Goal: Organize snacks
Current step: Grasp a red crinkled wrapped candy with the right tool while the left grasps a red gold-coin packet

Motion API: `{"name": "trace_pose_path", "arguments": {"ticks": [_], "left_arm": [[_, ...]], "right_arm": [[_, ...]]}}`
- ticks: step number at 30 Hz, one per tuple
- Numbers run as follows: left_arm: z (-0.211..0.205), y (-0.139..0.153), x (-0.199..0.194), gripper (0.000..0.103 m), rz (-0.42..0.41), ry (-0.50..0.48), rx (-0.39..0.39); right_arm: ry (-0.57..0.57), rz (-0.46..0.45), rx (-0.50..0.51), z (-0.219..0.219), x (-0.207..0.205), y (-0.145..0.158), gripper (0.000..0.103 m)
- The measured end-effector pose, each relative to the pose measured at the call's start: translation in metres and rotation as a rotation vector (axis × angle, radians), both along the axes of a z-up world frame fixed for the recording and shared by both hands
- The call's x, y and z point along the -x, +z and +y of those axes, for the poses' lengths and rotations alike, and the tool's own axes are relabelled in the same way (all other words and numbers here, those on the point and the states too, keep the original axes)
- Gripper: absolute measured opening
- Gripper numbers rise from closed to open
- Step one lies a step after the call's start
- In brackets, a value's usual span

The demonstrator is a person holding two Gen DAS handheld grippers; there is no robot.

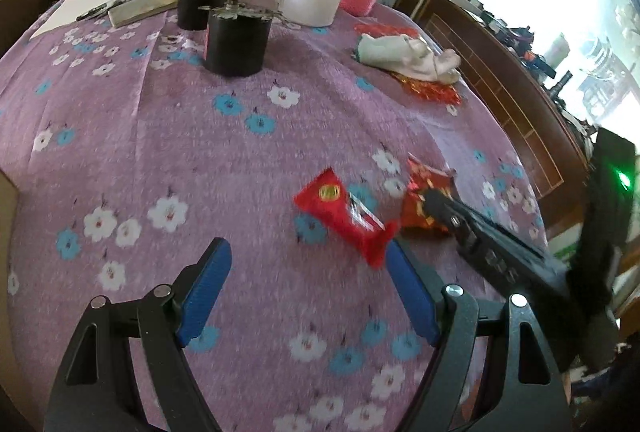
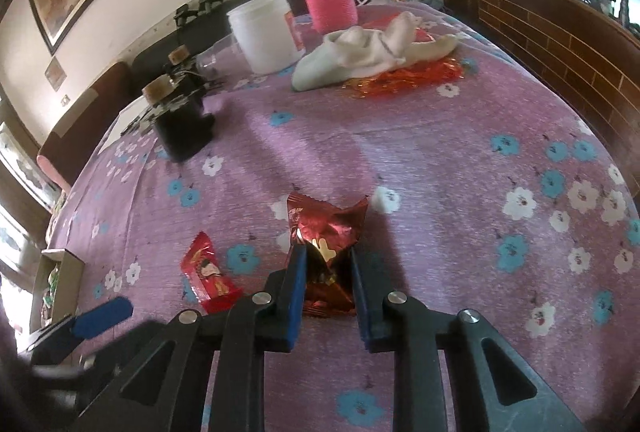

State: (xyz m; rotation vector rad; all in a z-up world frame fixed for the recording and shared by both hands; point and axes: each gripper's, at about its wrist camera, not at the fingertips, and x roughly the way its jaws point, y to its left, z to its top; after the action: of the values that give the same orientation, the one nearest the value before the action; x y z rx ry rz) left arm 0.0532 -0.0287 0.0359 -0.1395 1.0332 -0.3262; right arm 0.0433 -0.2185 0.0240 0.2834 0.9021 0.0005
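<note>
Right gripper [image 2: 326, 256] jaws clamp the foil snack [image 2: 326, 228], hiding its lower half; left gripper [image 1: 308, 256] jaws gape.

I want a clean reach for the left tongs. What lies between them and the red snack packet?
Nothing but bare floral tablecloth. In the left wrist view, the open left tongs sit just short of the red snack packet, its crimped end beside the right fingertip.

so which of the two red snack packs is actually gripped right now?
The crinkled foil pack, pinched by the right gripper. The flat red bar lies free; the left gripper is open.
</note>
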Motion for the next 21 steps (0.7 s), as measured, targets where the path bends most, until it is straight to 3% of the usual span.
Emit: {"name": "trace_pose_path", "arguments": {"ticks": [10,12,16,21], "left_arm": [[-0.025,-0.014,-0.02,0.062,-0.022,0.012,-0.043],[-0.028,-0.014,-0.02,0.052,-0.046,0.008,-0.064],[-0.028,-0.015,-0.02,0.041,-0.075,0.013,-0.077],[-0.027,-0.012,-0.02,0.033,-0.09,0.006,-0.076]], "right_arm": [[-0.017,0.007,-0.018,-0.007,0.002,0.0,0.023],[-0.017,0.007,-0.017,-0.007,0.003,0.0,0.023],[-0.018,0.006,-0.017,-0.006,0.002,0.0,0.023],[-0.017,0.0,0.001,-0.004,0.003,0.001,0.022]]}}
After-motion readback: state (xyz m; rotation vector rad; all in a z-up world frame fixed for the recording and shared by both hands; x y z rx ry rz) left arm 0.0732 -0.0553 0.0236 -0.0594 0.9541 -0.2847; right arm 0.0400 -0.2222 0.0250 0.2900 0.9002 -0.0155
